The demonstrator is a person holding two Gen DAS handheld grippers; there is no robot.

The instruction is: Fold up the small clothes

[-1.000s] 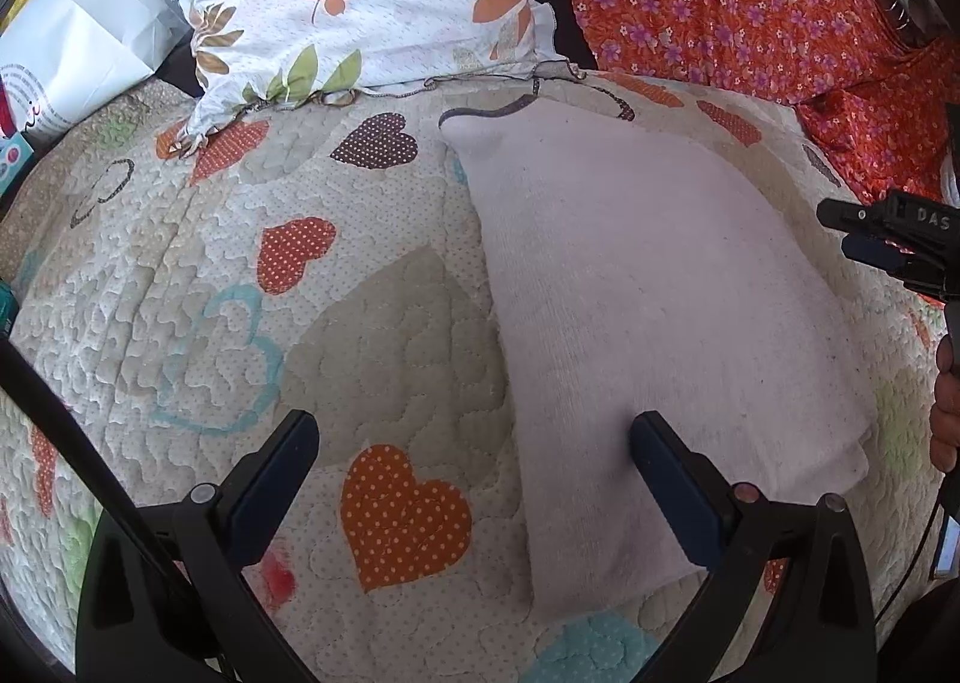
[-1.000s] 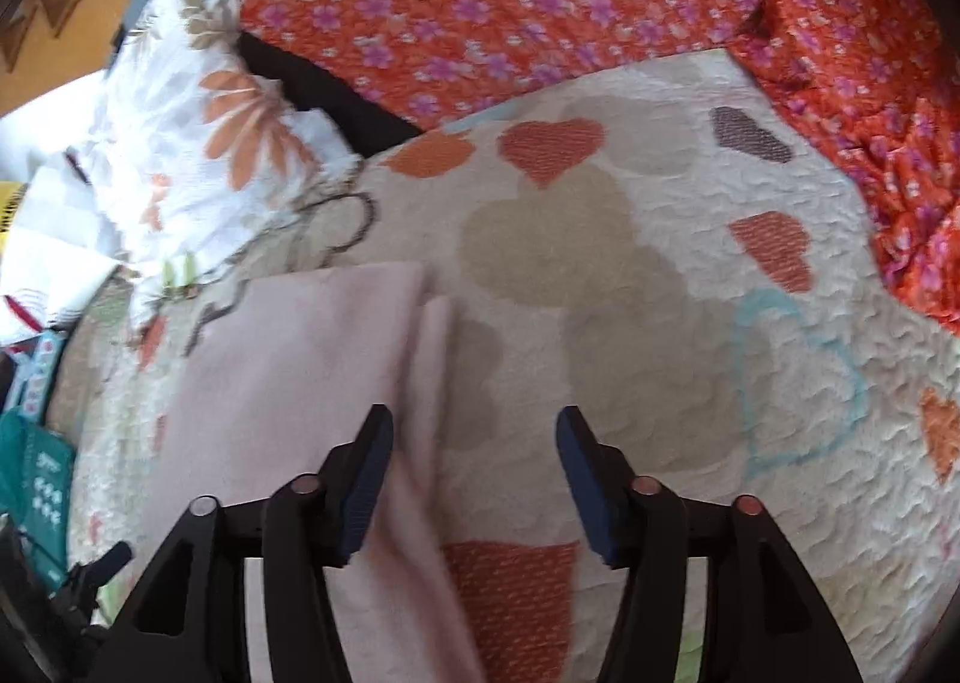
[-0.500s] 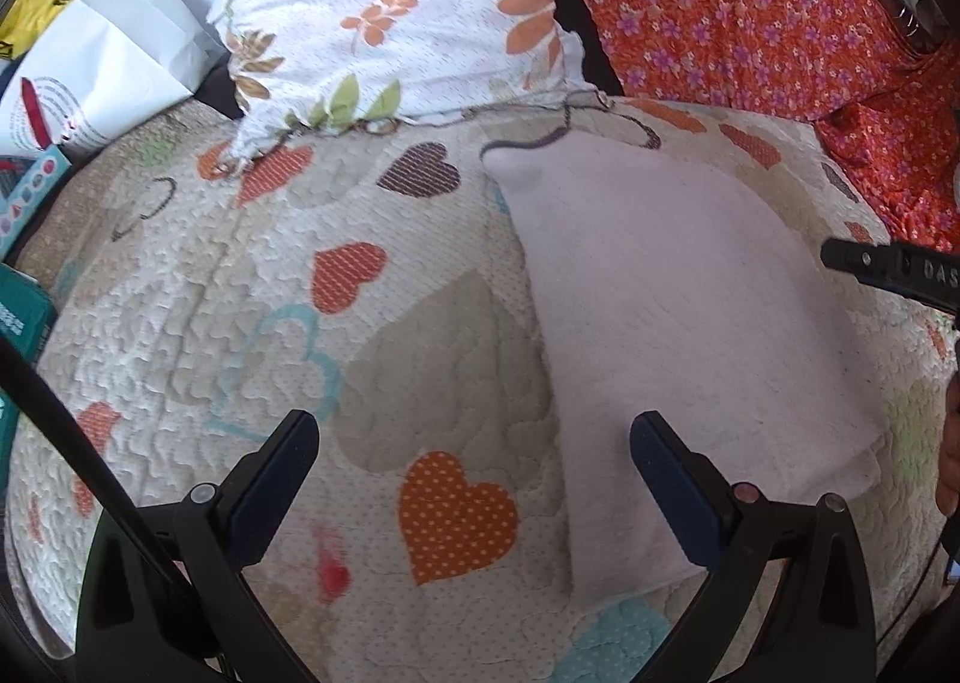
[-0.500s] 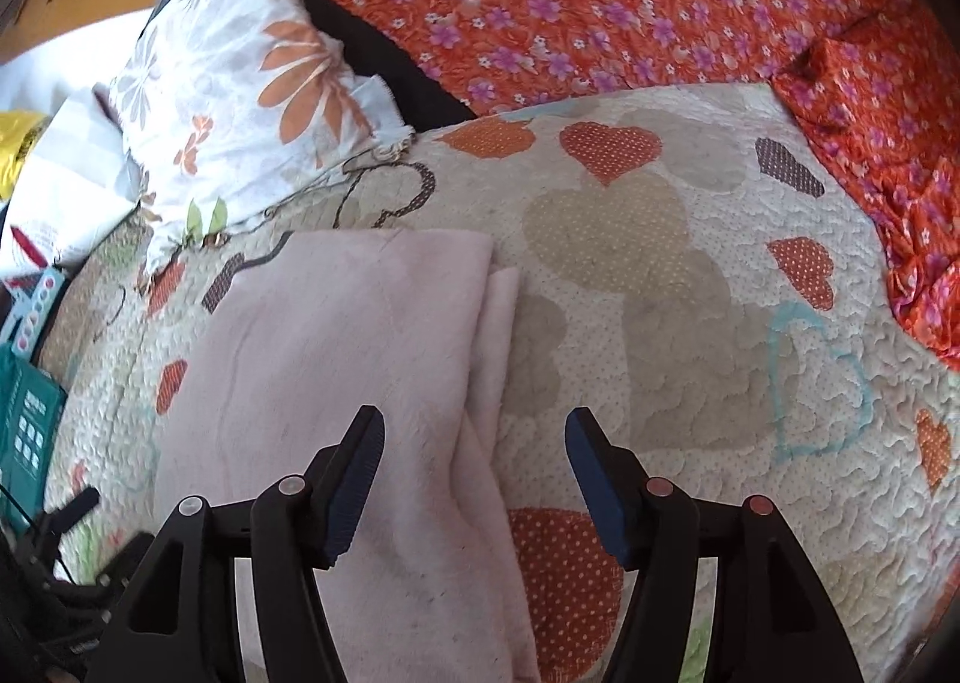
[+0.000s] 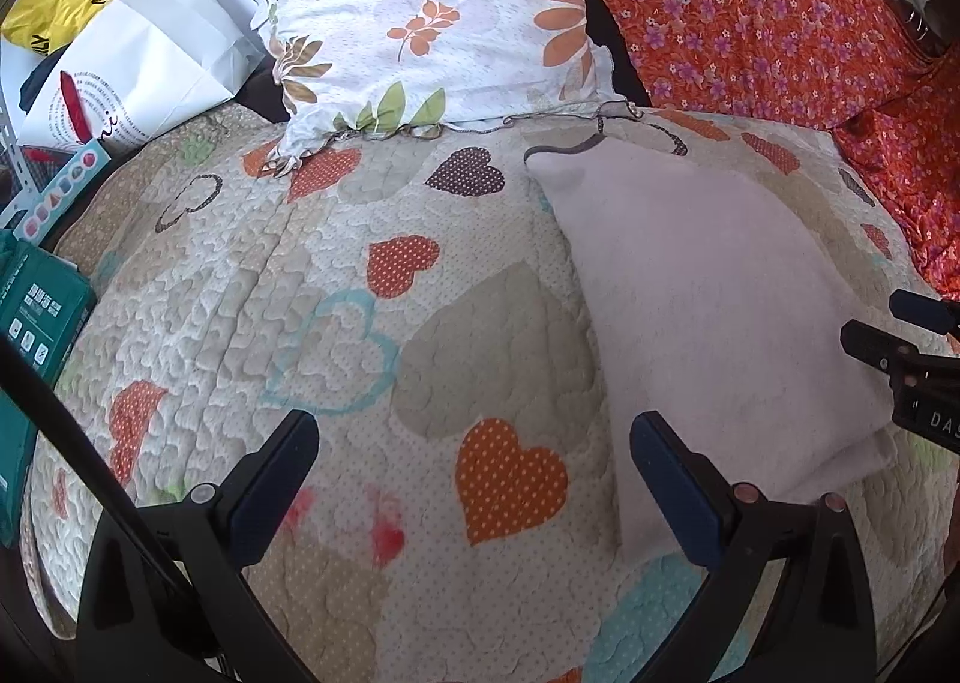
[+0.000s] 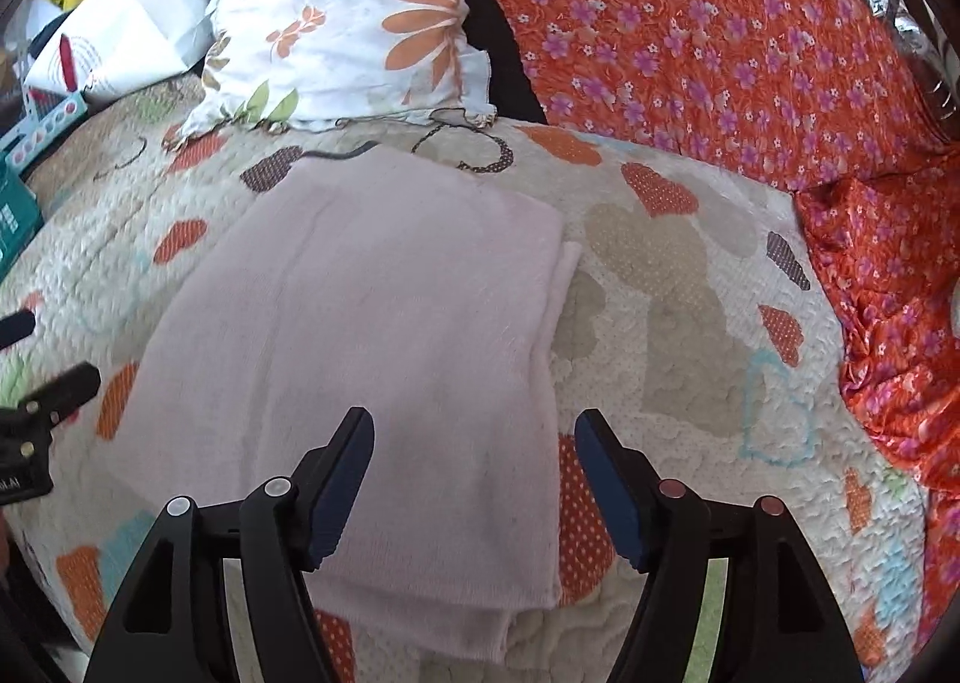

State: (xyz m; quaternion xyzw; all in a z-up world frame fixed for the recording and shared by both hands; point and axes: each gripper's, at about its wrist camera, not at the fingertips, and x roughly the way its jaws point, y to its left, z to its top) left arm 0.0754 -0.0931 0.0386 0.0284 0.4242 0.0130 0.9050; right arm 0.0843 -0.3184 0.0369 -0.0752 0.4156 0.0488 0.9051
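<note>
Both tools hang over a bed, empty: the left hand-held gripper (image 5: 474,479) with its blue pads wide apart above the heart-print quilt (image 5: 336,275), the right hand-held gripper (image 6: 474,479) with its pads likewise spread, poised over the near end of a pale pink cloth (image 6: 384,311). The cloth lies flat on the quilt in a folded rectangle, a second layer peeping out along its right edge and near end (seen best from the right wrist), with its far end close to the floral pillow (image 5: 432,5). It looks soft, light and limp, likely to sag and slide apart between layers if pinched by one thickness only; a corner or the near edge, with all layers caught together, seems the safest place to take hold. Beyond it an orange flowered sheet (image 6: 708,41) is bunched along the right side of the bed, and a white paper bag (image 5: 144,65) and a yellow bag (image 5: 54,11) sit off the far left corner. Compared with a second ago, both cameras have drawn back and up, showing more of the cloth and the pillow; the cloth itself has not shifted.
</note>
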